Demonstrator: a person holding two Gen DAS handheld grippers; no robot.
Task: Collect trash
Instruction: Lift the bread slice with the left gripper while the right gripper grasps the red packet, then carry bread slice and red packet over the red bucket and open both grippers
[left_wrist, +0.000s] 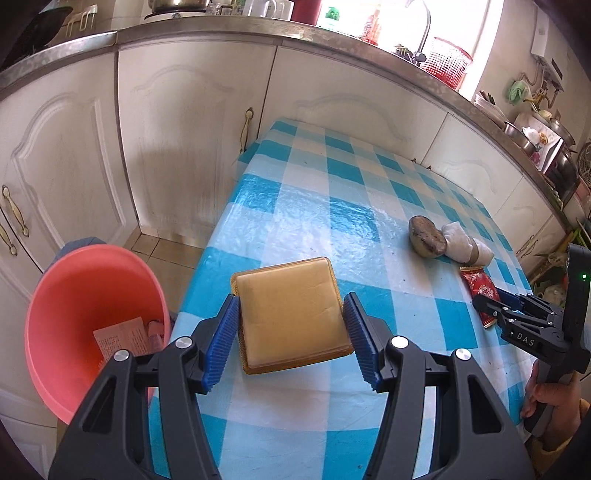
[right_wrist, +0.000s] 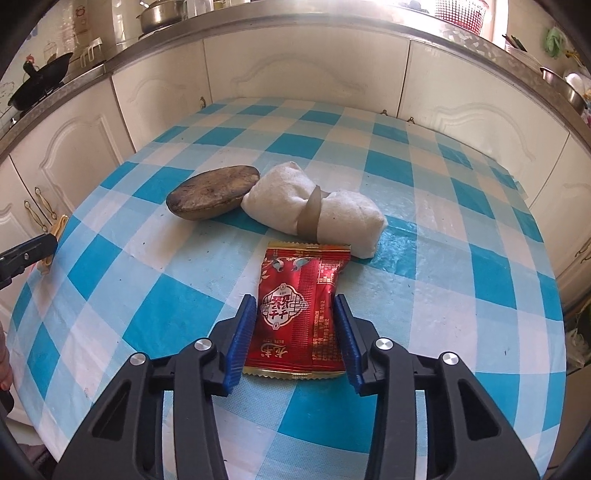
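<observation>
While both tongs are working over the checked bench, the scene is reading like this:

Left tongs: clamping on a flat tan square packet, the blue pads pressing its two opposite edges; the packet is sitting tilted above the bench edge nearest the pink bucket.

Right tongs: straddling a red snack wrapper; the pads are touching or almost touching its long sides, and I cannot tell whether they are pressing. In the left wrist view these tongs are showing at the right, tips down on the wrapper, with a hand gripping the handle.

Red snack wrapper: lying flat on the bench, its far end just beside the white bundle.

White bundle: a rolled cloth banded round the middle by a brownish strip, lying on the bench and touching the brown piece at its left end.

Brown piece: a dark, rounded, flat-topped lump, sitting on the bench left of the bundle.

Pink bucket: standing on the floor just beside the bench, left of the held packet, with a printed paper lying inside.

Bench: wearing a blue-and-white checked cloth, standing against white cabinets.
</observation>
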